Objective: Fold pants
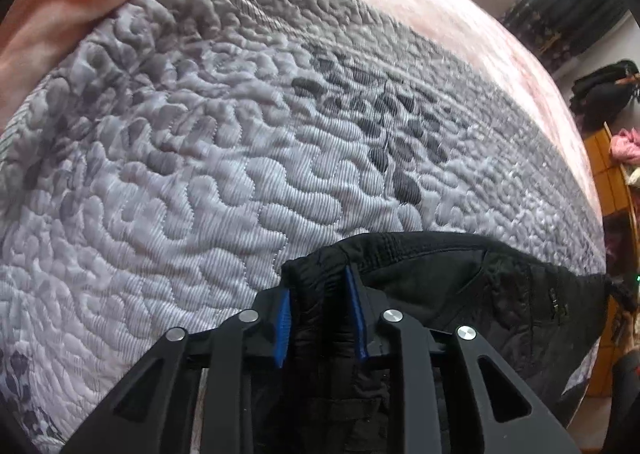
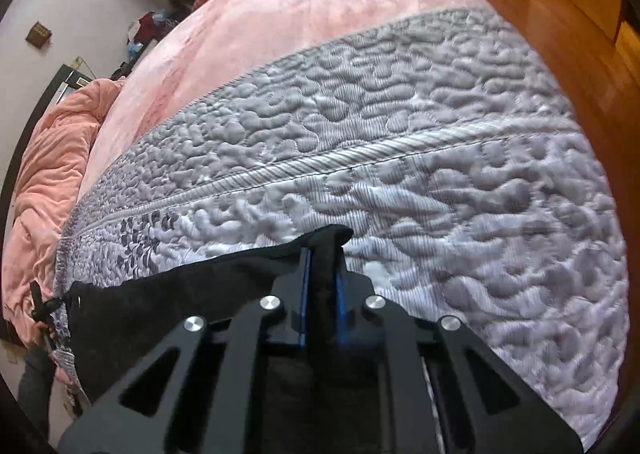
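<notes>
Black pants (image 1: 460,286) lie on a grey quilted bedspread (image 1: 224,158). In the left wrist view my left gripper (image 1: 320,286) is shut on a bunched corner of the pants at the waistband end, its blue pads (image 1: 283,318) pressing the cloth from both sides. In the right wrist view my right gripper (image 2: 323,254) is shut on another corner of the black pants (image 2: 168,294), with a thin fold of cloth pinched between its blue pads (image 2: 305,274). The cloth stretches away to the left from it. Much of the pants is hidden under the grippers.
A pink blanket (image 2: 288,26) covers the bed beyond the quilt, and a rumpled peach duvet (image 2: 52,158) lies at its far side. The bedspread (image 2: 460,182) has a raised seam across it. A wooden floor (image 2: 552,22) and yellow cabinets (image 1: 604,174) border the bed.
</notes>
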Motion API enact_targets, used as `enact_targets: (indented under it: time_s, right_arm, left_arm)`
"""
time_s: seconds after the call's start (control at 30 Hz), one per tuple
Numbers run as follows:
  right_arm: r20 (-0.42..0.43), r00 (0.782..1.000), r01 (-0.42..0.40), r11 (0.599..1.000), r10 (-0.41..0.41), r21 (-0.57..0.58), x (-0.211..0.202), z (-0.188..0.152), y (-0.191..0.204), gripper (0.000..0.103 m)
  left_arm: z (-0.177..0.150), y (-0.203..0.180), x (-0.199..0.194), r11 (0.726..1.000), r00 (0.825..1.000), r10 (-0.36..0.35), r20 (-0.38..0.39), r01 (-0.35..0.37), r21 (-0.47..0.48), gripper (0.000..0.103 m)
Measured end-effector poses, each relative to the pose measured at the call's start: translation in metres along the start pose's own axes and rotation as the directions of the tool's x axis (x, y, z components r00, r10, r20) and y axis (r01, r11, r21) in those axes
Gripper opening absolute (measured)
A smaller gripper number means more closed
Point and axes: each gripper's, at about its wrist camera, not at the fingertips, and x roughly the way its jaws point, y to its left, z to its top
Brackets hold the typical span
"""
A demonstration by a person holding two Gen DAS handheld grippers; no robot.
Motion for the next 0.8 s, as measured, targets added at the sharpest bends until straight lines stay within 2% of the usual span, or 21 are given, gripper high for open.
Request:
enact_targets:
  time_s: [0.27, 0.47, 0.8]
  right_arm:
    - [0.103, 0.995, 0.009, 1.0, -0.007, -0.022, -0.067, -0.014, 0.026, 0.008]
    - [0.188, 0.982, 0.007, 1.0, -0.004, -0.015, -0.132, -0.045, 0.047, 0.006]
    - [0.306, 0.952, -0.041, 0.997, 0.02, 0.064, -0.218, -0.152, 0.047, 0.006]
  left_arm:
    - [-0.004, -0.007, -0.045, 0.999, 0.996, -0.04, 0.081, 0.04, 0.001, 0.017]
    - [-0.013, -0.015, -0.086, 0.995, 0.987, -0.096, 0.13, 0.093, 0.025, 0.016]
    - [-0.059, -0.02, -0.165, 0.982, 0.963, -0.18, 0.199, 0.166, 0.088, 0.016]
